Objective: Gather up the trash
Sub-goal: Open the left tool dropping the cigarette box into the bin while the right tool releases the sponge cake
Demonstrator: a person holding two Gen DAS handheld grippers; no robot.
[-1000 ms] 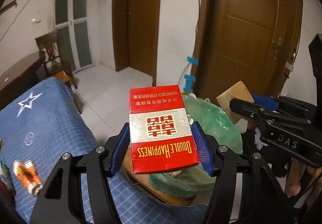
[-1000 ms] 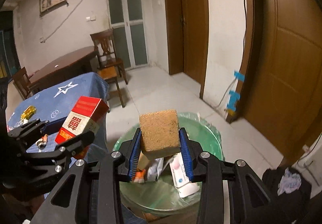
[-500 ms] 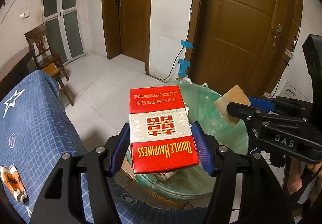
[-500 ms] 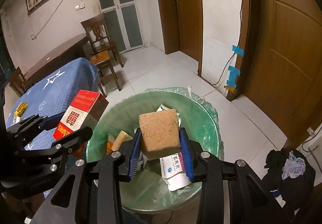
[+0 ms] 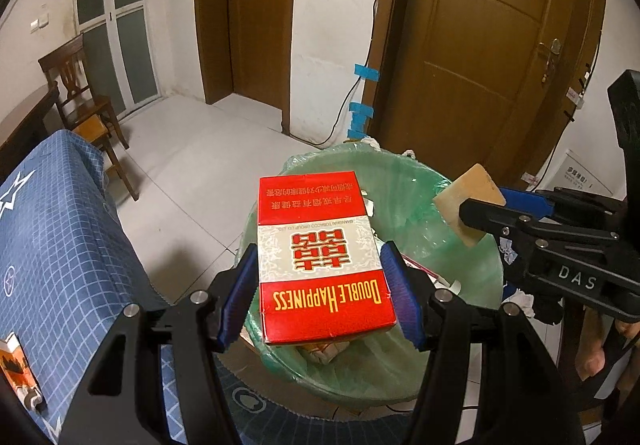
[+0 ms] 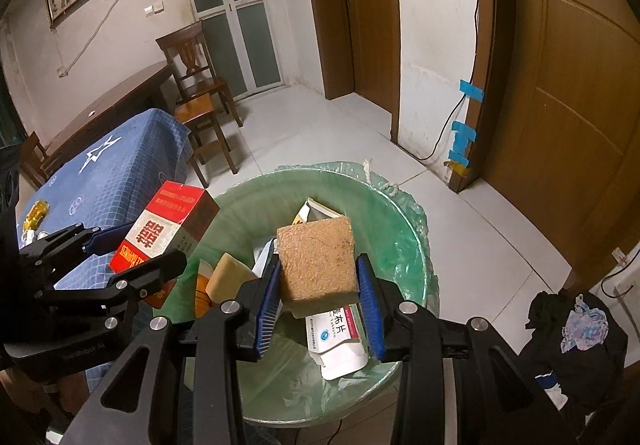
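The red cigarette pack (image 5: 324, 257) between my left jaws read "DOUBLE HAPPINESS" in yellow, upside down to that camera, with red double-happiness characters on its white band and Chinese lines above, too small to read. My right gripper (image 5: 576, 277) bore "DAS". A white medicine box (image 6: 340, 341) in the bin showed Chinese characters.

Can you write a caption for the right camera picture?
Right gripper holds a sponge over the green bin.

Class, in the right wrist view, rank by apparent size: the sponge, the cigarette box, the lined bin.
1. lined bin, largest.
2-3. sponge and cigarette box look alike; the sponge is nearer the camera, so no ranking.
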